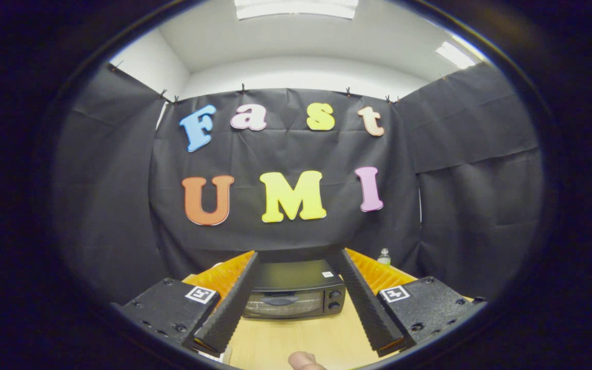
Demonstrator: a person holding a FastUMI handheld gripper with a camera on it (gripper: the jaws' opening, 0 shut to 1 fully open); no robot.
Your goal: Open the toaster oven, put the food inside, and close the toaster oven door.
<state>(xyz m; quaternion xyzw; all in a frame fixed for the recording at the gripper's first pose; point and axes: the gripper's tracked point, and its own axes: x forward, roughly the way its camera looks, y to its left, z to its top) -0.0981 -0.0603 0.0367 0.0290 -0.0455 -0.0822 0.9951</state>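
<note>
A black toaster oven [296, 292] stands on the wooden table [301, 339], beyond my fingers and framed between them. Its glass door is closed, with a handle across the top of the glass and two knobs [334, 299] on its right side. My gripper [294, 256] is open, held well back from the oven and above the table, with nothing between the fingers. A piece of pale brown food [305, 361] lies on the table close below the gripper; I see only part of it.
A small clear bottle [384, 256] stands at the back right of the table, near the black cloth wall. Bare tabletop lies between the food and the oven.
</note>
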